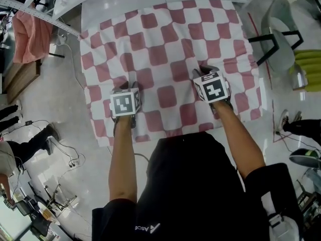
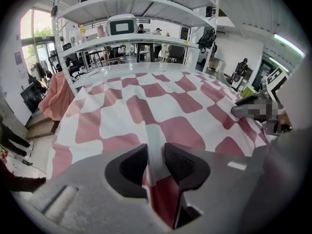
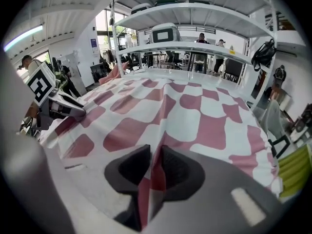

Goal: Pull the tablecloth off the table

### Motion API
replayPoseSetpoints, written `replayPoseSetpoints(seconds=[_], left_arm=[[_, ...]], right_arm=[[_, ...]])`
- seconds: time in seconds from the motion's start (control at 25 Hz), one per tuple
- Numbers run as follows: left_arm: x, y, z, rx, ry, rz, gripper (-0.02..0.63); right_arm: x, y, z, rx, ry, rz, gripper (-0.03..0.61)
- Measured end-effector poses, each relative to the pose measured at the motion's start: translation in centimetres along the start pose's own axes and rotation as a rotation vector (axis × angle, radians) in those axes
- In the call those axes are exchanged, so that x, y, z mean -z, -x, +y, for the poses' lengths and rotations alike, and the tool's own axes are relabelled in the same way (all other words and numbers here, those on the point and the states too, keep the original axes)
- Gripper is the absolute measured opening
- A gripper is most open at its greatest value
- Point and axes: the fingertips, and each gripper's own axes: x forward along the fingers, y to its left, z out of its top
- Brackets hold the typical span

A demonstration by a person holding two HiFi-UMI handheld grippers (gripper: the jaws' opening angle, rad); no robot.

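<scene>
- The desk (image 1: 100,11) is almost wholly covered; only a bare white strip shows at its far edge
- The red-and-white checked tablecloth (image 1: 170,49) lies spread over it, with its near edge hanging toward the person, so a pull from this side should slide it off
- The left claw (image 1: 125,90) and right claw (image 1: 206,73) sit on the cloth's near part, well apart from each other, probably so that it comes away evenly and does not skew
- Both claws are clamped on the cloth: the left gripper view shows a pinched-up fold (image 2: 155,150) squeezed between the pads, and the right gripper view shows a second fold (image 3: 153,167) gripped likewise
- The rest of the cloth stretches ahead of both claws toward the far edge
</scene>
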Motion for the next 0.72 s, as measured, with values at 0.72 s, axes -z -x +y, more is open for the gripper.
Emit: replayPoseSetpoints(seconds=[0.72], left_arm=[[2.9,3.1,-4.8,0.054,-0.008,-0.095,0.01]], right_arm=[[2.1,3.4,6.6,-0.199,-0.025,-0.111,0.003]])
